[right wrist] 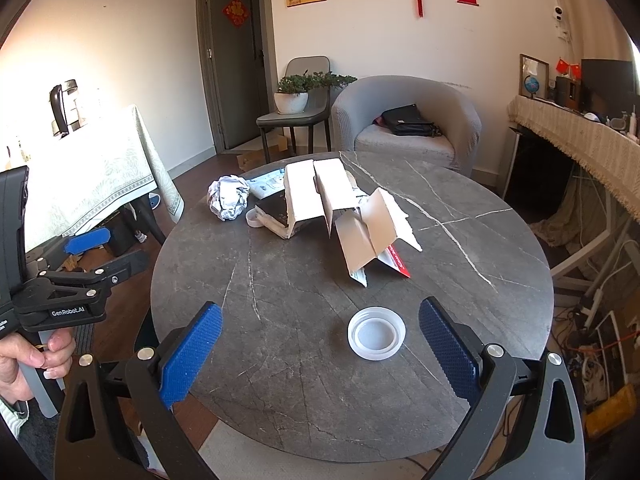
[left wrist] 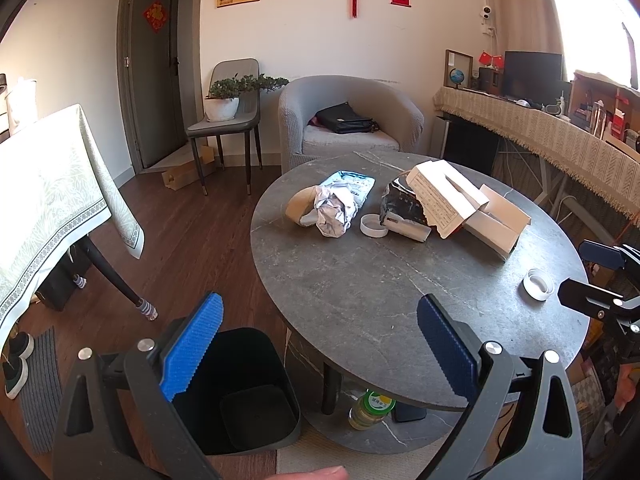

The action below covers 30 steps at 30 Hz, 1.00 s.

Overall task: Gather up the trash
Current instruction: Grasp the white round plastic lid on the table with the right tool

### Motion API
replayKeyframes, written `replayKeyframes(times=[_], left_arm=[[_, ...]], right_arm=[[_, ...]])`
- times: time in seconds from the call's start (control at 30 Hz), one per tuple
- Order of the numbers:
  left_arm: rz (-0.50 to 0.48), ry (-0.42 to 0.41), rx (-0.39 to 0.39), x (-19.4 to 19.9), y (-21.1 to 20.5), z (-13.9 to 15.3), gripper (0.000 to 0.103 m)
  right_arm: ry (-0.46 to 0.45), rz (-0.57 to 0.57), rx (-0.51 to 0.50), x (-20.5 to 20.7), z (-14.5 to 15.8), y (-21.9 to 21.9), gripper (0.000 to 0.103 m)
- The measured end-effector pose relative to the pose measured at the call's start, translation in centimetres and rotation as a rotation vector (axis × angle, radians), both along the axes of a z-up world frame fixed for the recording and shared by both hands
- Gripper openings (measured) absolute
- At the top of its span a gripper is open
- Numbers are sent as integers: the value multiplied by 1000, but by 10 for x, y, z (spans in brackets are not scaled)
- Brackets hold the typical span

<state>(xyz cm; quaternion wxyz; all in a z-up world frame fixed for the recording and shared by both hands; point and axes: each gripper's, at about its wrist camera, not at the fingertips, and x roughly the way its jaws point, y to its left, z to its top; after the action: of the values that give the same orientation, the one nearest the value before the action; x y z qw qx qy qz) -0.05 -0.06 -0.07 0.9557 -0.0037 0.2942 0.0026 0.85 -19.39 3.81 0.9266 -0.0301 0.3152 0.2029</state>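
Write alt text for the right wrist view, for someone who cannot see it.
An open two-fingered tool hovers over a round grey table, a white plastic lid lying between its blue fingers. Farther back lie torn cardboard boxes and a crumpled paper ball; the other tool shows at left.

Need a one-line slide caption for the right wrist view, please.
Open right gripper poised over a white plastic lid on the round grey table; torn cardboard boxes and crumpled paper beyond.
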Motion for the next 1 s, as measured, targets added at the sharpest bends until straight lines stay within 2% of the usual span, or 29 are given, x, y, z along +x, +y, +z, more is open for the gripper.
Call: replayKeyframes(times=[0.3, 0.37, 0.53, 0.73, 1.0], left_arm=[[-32, -12, -8, -2, -1, 3, 99], [-55, -16, -14, -2, -2, 5, 96], [-66, -28, 17, 0, -5, 5, 92], [-89, -2, 3, 8, -3, 3, 78], [-126, 28, -15, 14, 0, 2, 67]], right_arm=[[24, -49, -18, 5, -9, -6, 100], [40, -58, -21, 7, -13, -9, 98], [93, -61, -53, 15, -27, -11, 78], [126, -69, -56, 23, -37, -11, 69], [143, -80, -76, 25, -39, -9, 60]])
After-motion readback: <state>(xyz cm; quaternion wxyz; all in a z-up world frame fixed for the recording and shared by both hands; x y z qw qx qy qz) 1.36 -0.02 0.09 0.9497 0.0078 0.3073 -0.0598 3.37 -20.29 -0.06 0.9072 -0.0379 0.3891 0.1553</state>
